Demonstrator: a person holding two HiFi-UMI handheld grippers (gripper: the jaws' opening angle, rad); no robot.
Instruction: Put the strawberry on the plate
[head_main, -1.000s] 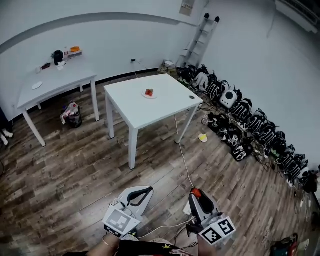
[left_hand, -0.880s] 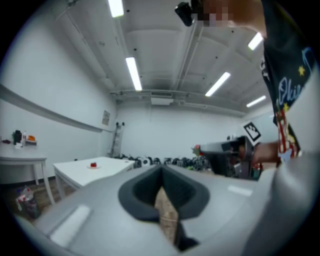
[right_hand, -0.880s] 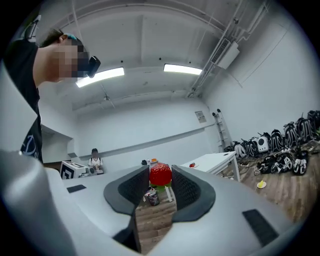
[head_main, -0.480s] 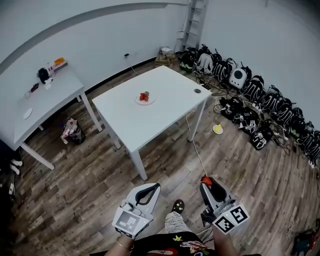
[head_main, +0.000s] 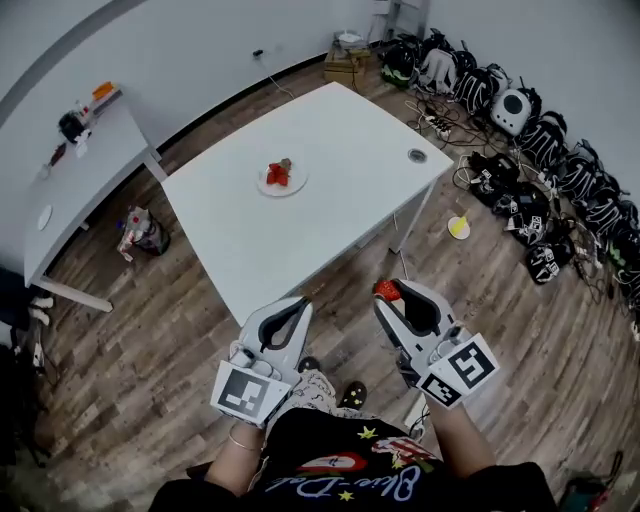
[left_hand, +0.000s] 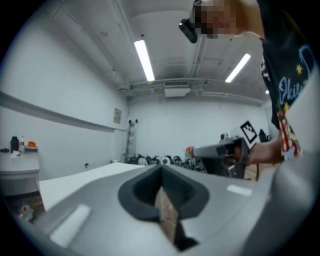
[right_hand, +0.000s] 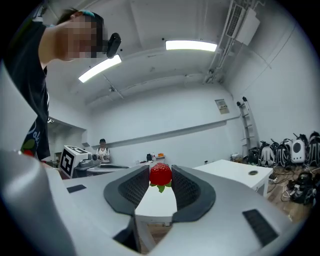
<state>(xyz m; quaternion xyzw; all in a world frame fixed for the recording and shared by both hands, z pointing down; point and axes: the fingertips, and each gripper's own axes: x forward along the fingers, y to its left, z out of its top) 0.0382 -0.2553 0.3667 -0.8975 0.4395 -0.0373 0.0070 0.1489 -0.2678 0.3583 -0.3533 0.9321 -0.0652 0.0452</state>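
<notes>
A white table (head_main: 330, 130) stands ahead of me, with a small white plate (head_main: 298, 184) near its middle. Red strawberries (head_main: 278, 173) lie on that plate. My right gripper (head_main: 390, 296) hangs just off the table's near edge, shut on a red strawberry (head_main: 386, 290) at its fingertips. In the right gripper view that strawberry (right_hand: 160, 175) sits between the two dark pads (right_hand: 186, 189), leaves pointing down. My left gripper (head_main: 298, 305) is beside it at the left, shut with nothing in it. In the left gripper view the jaws (left_hand: 161, 172) meet at their tips.
A second white table (head_main: 75, 165) with small items stands at the left, a bag (head_main: 140, 232) on the floor below it. Several backpacks (head_main: 545, 150) and cables line the right wall. A yellow object (head_main: 459, 228) lies by the table leg. A person (right_hand: 102, 150) stands far back.
The view has closed in on the white table, and both grippers have come forward up to its near edge. The right gripper has kept hold of the strawberry.
</notes>
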